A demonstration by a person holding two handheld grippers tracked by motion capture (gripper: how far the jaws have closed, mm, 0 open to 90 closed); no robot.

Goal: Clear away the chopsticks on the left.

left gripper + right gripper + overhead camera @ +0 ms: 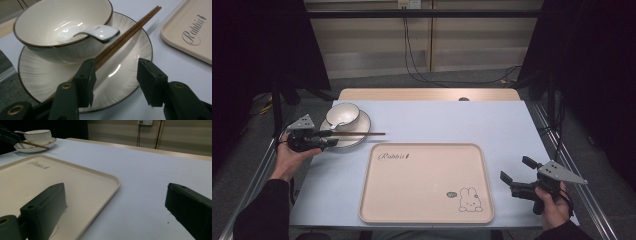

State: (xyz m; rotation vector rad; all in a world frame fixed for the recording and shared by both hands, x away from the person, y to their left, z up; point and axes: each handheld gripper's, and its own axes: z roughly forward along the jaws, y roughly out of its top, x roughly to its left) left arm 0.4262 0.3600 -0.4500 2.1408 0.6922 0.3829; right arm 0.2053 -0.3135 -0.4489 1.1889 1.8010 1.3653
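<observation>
- L gripper: jaws half open over the plate rim, gripping nothing; chopsticks just past one jaw.
- Its view alone shows spoon in bowl.
- High view: plate at 10 o'clock of tray.
- R gripper wide open, empty, 3 o'clock.

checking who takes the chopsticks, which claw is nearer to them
Left. The left claw is at the plate, right by the chopsticks. The right claw sits across the tray, far off.
</observation>
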